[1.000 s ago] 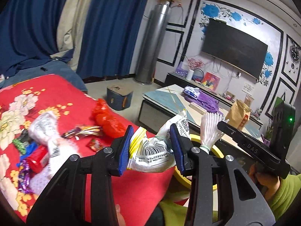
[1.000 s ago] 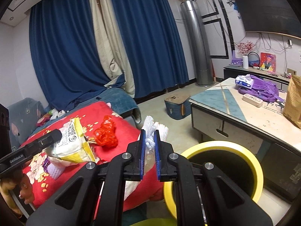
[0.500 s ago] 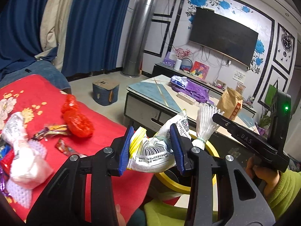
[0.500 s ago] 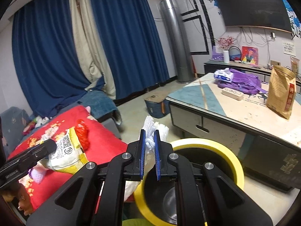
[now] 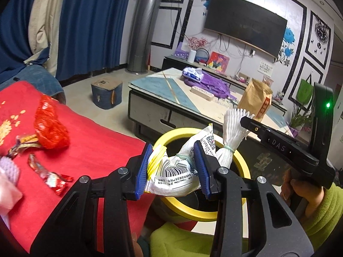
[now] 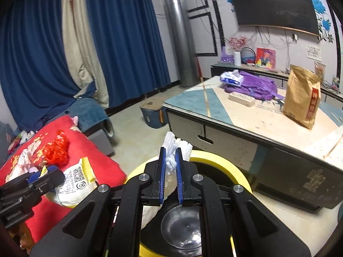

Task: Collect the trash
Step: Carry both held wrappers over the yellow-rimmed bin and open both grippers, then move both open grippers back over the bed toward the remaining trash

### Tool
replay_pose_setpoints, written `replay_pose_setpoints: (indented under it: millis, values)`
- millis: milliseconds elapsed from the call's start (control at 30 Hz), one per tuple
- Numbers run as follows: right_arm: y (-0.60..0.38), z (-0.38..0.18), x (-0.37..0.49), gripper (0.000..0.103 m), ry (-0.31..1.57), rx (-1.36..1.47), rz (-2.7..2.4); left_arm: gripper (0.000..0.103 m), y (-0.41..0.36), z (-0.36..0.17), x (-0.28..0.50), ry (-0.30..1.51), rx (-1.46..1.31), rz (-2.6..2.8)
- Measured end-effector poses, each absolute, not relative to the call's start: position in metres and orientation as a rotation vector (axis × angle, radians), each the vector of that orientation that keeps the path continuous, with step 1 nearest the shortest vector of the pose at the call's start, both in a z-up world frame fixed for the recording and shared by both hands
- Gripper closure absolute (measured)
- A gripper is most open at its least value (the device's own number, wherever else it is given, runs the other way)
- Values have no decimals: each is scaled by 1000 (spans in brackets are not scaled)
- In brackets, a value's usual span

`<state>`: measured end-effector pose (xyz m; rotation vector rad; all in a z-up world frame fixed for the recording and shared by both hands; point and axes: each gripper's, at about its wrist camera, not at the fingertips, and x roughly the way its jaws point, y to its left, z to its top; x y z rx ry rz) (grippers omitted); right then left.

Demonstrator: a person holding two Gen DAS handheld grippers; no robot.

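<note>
yellow-rimmed bin below two loaded grippers

yellow rim of a round bin (image 5: 171, 206) sits on the floor between a red bedspread (image 5: 90, 141) and a low table (image 5: 178, 98). its inside is dark, with a clear disc at the bottom seen from the right wrist view.

left gripper (image 5: 174, 171) has its blue pads pressed on a crumpled white wrapper (image 5: 173, 174) with a barcode and a yellow edge. the jaws stand partly apart, filled by the wrapper. the wrapper hangs over the near edge of the bin, beside the bedspread. in the right wrist view the same wrapper (image 6: 75, 184) shows at lower left, over the bed's edge and just beside the rim.

right gripper (image 6: 170, 178) has its jaws nearly together, pinching a white foam net (image 6: 171, 162) that sticks up past the pads. it points down over the bin's opening. from the left wrist view the net (image 5: 232, 128) is tied at the middle with a pale band and fans out at the top, above the far side of the rim. a hand in a green sleeve (image 5: 321, 212) holds this gripper.

still on the bedspread: a red plastic bag (image 5: 50, 126) and a small red sweet wrapper (image 5: 51, 177), well apart from the bin. on the table stand a brown paper bag (image 5: 256, 100) and a purple backpack (image 5: 211, 85).
</note>
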<state>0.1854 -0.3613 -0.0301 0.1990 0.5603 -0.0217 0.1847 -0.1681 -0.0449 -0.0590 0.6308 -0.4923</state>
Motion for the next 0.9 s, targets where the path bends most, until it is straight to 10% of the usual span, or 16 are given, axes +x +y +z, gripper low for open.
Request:
replay_pose_setpoints:
  millis: [300, 467, 900]
  values:
    - [-378, -46, 192, 92, 620, 226, -87, 69, -202, -73, 204, 716, 11, -532]
    - [-386, -51, 192, 72, 635, 255, -115, 65, -211, -81, 206, 726, 22, -588]
    - [-383, -42, 186, 57, 603, 283, -94, 11, -182, -67, 200, 691, -68, -507]
